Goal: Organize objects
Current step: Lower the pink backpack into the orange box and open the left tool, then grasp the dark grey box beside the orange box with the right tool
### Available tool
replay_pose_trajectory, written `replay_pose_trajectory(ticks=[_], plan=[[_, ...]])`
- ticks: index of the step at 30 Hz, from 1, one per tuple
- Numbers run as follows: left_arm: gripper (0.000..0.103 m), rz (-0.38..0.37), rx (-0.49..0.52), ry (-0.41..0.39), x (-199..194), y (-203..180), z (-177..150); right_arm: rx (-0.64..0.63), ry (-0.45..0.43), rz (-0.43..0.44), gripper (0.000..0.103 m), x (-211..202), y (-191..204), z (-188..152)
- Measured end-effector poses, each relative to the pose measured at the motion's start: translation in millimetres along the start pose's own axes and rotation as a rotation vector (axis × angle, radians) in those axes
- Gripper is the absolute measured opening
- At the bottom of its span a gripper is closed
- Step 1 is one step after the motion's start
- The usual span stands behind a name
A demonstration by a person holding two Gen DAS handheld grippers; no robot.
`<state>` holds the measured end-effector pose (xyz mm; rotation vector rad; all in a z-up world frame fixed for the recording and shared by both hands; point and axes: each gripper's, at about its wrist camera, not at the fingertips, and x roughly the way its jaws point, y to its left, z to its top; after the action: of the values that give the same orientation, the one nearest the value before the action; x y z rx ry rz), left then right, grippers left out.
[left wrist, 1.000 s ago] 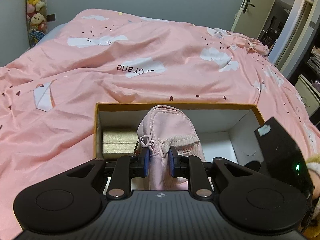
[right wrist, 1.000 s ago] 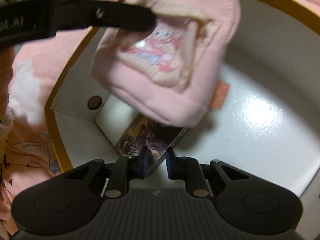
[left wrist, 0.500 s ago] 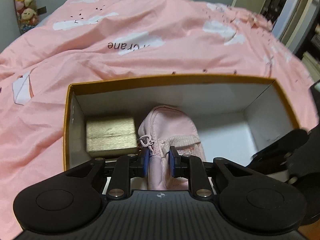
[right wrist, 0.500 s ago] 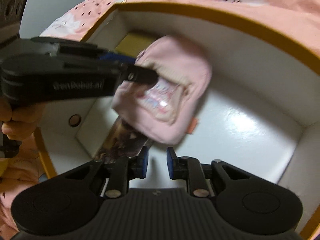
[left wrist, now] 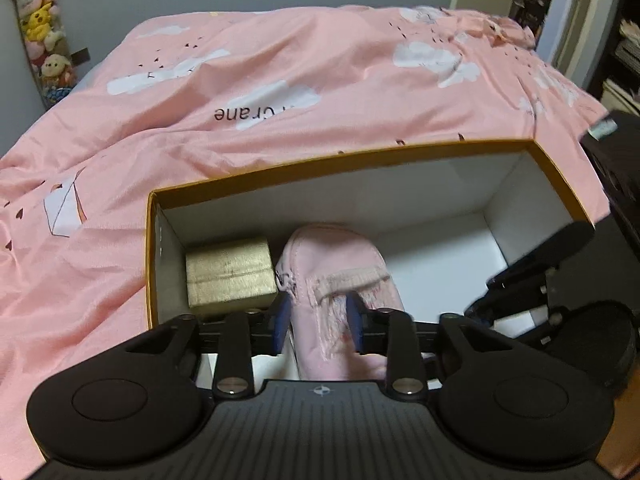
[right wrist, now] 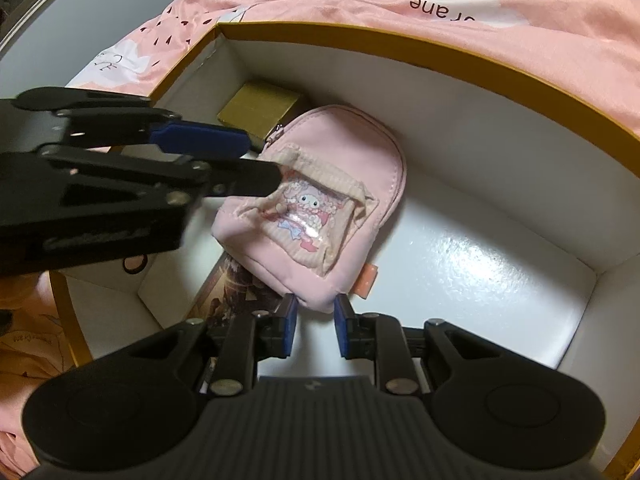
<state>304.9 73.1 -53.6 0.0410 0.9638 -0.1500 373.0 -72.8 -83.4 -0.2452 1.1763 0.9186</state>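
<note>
Pink pouch [left wrist: 340, 276] sits inside the box [left wrist: 360, 164], which lies on the bed w/ pink sheet [left wrist: 240, 80]. Left tool [left wrist: 318, 320] is clenched on the pouch's near end; in the right wrist view 1 finger presses the pocket top w/ the cartoon print, the blue pad of the other on the far side by the zipper. Gold box [left wrist: 230, 276] stands just left of the pouch in the far-left corner, touching or nearly so. Right tool [right wrist: 314, 328] is released, nothing between its pads; pouch's near edge lies just beyond the tips. A printed card or book [right wrist: 236, 292] lies partly under the pouch, near-left on the box floor. Plush toys [left wrist: 42, 36] hang by the far-left wall.
</note>
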Motion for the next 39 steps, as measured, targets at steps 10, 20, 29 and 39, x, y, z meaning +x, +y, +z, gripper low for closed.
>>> replay_pose_trajectory(ticks=[10, 20, 29, 39], plan=[[0.019, 0.040, -0.027, 0.039, 17, 4, -7, -0.002, 0.001, -0.032, 0.027, 10, 9, 3], [0.019, -0.085, -0.088, -0.162, -84, -7, -42, 0.014, -0.195, -0.086, 0.028, -73, 36, -37], [0.030, -0.133, -0.126, -0.139, -121, -28, -96, 0.103, -0.335, -0.111, 0.036, -115, 86, -104], [0.051, -0.239, 0.016, 0.065, -99, -50, -144, 0.220, -0.228, -0.099, 0.036, -82, 100, -160]])
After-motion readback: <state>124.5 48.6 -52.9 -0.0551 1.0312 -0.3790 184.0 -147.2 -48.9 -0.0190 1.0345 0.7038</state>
